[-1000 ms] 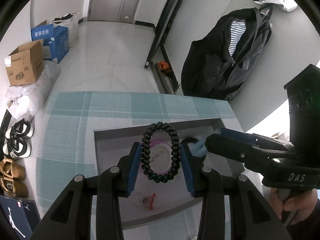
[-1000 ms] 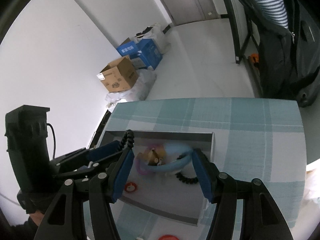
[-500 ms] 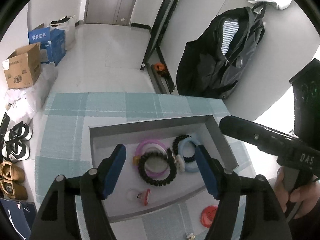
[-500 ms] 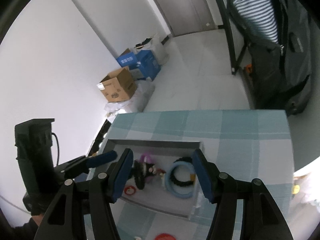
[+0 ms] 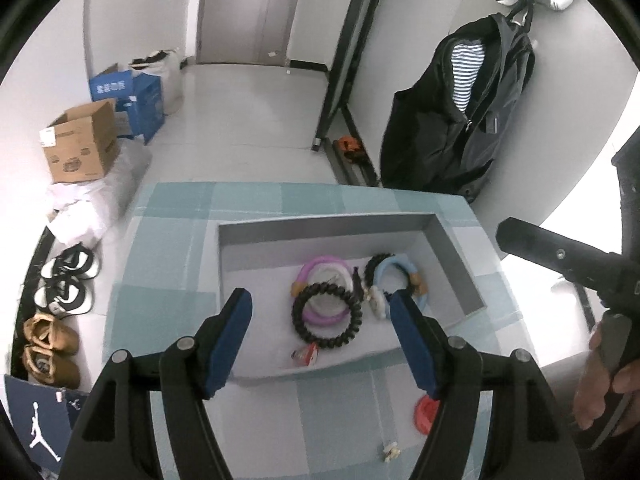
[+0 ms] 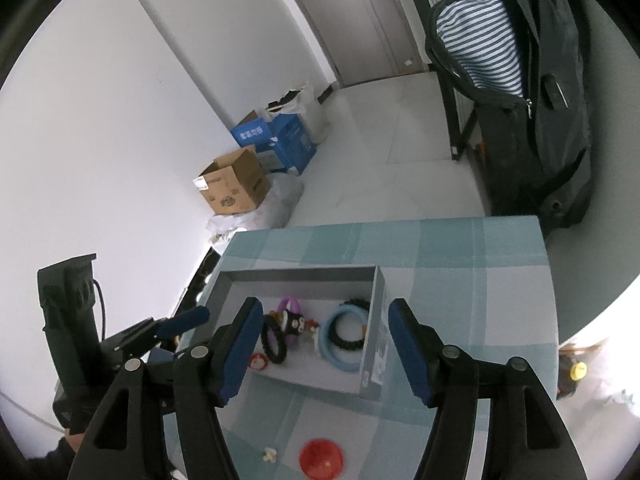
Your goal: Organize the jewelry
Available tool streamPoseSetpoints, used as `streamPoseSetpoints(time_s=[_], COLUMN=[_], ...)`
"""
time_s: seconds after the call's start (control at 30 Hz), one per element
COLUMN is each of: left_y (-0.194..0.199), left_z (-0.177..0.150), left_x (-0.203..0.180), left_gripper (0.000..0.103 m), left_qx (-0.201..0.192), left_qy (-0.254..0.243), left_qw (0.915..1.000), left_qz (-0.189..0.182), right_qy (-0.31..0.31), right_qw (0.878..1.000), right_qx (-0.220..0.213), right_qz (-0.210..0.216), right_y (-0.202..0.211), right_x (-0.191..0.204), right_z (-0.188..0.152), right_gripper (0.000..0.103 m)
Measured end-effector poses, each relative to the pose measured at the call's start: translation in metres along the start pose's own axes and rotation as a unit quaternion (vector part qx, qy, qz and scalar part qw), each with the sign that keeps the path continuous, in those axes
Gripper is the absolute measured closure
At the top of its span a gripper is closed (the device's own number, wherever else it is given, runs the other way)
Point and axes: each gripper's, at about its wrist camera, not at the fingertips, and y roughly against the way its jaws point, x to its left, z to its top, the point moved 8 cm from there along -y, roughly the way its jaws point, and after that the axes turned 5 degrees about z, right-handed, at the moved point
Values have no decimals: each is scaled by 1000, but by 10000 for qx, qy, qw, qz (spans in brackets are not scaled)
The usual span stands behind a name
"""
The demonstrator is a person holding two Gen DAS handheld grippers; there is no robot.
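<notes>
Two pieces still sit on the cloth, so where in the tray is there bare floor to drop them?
The tray is bare along its far wall and in the left part, left of the pink ring. It is crowded mid-right: black bead bracelet overlaps the pink ring, blue ring beside them, small red piece at the near edge.

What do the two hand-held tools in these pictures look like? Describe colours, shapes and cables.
Left tool and right tool match: black angular frames with round silver bolts, each with two flat blue-padded fingers. A black cable runs from the left tool's boxy black body. A bare hand holds the right tool's handle.
</notes>
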Motion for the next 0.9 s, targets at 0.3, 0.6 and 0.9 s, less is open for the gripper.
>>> streamPoseSetpoints(time_s=[0.3,0.6,0.9], left_y=[20,15,8], left_z=[-15,-53,-79], left_x=[-5,-6,-18], left_gripper=[36,35,35], left_qx=[-161,241,607], left_qy=[-104,-37,-151], left_qw=[9993,9986,9977], left_qz=[312,469,272], right_qy=[332,308,551], right_qw=[9994,9993,9959], right_qx=[68,208,683], right_qz=[-67,-28,-237], right_y=[10,19,10], right_x=[2,-1,-6], right_z=[-25,-51,-90], right_gripper=[30,26,24])
